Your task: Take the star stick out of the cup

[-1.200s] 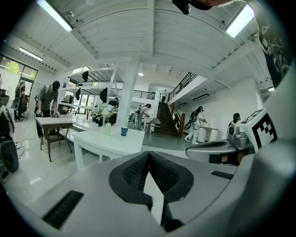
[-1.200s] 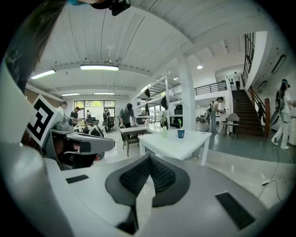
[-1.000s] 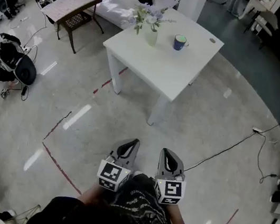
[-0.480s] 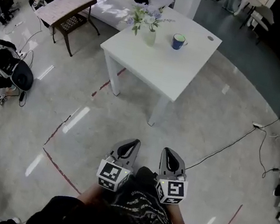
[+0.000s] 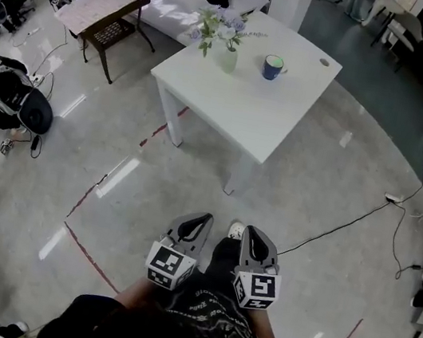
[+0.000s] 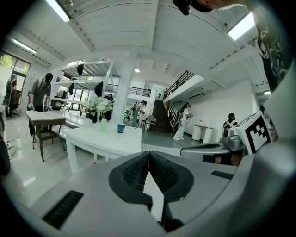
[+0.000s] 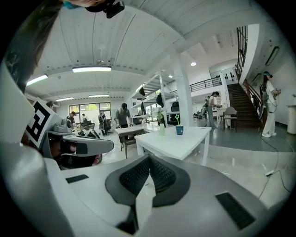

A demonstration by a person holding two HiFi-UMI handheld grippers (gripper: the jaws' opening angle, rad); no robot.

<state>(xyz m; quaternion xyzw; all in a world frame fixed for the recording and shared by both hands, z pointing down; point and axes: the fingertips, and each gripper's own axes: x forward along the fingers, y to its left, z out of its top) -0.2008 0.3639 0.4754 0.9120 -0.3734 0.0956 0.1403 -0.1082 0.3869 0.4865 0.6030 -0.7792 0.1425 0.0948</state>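
A blue cup (image 5: 272,67) stands on the white table (image 5: 239,104) far ahead of me, toward its far side. In the right gripper view the cup (image 7: 179,130) holds a thin green star stick (image 7: 176,119). The left gripper view shows the cup (image 6: 120,128) small on the table. Both grippers hang close to my body, well short of the table. My left gripper (image 5: 201,217) is shut with nothing in it. My right gripper (image 5: 252,230) is also shut and empty.
A pale vase of flowers (image 5: 227,45) stands left of the cup. A brown side table (image 5: 101,11) sits at far left, with people and bags (image 5: 21,102) near it. A black cable (image 5: 348,221) runs across the floor at right. Red tape lines (image 5: 87,252) mark the floor.
The view has shifted slightly; the table sits a little lower and more to the right in the frame. Both grippers stay shut in the same spot by my body.
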